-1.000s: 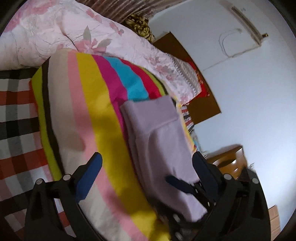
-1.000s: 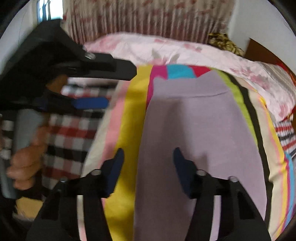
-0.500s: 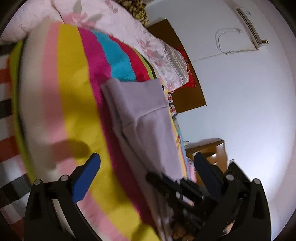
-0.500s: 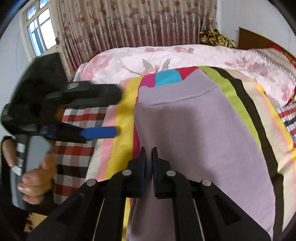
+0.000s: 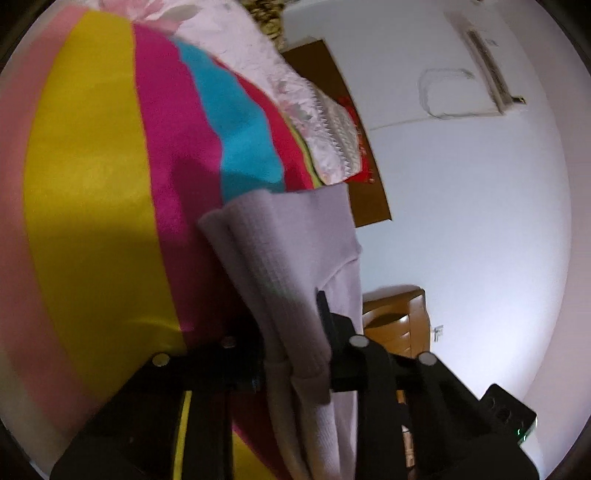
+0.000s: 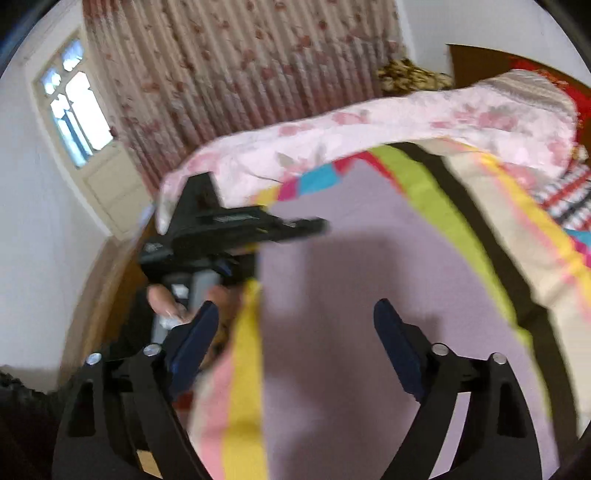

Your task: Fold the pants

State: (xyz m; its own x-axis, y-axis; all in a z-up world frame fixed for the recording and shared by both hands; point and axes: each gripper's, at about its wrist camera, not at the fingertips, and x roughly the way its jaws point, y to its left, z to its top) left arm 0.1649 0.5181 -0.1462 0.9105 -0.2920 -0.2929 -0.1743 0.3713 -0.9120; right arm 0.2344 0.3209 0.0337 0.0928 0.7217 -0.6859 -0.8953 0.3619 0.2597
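Pants [image 5: 295,280] in pale lilac fill the middle of our left wrist view, and we read no brand, label or writing anywhere on them. Our left gripper [image 5: 295,332] has its jaws clamped on the bunched, ribbed edge of the cloth, which stands up in thick folds between them. The pants lie on a striped blanket [image 5: 92,192] with yellow, magenta and blue bands, spread over the bed. Beyond the blanket's far edge we see a floral quilt [image 5: 236,33], a white wall [image 5: 480,221] and a wooden cabinet [image 5: 399,325], with open room to that side.

In our right wrist view the pants [image 6: 362,280] spread flat and wide over the striped blanket [image 6: 243,387], their near part lying between the jaws. Our right gripper [image 6: 295,347] has its jaws spread wide, touching nothing that we can make out. The left gripper [image 6: 229,229] shows at the pants' left edge, blurred; any print on it is unreadable. A curtain [image 6: 240,66] and window [image 6: 77,114] stand behind.
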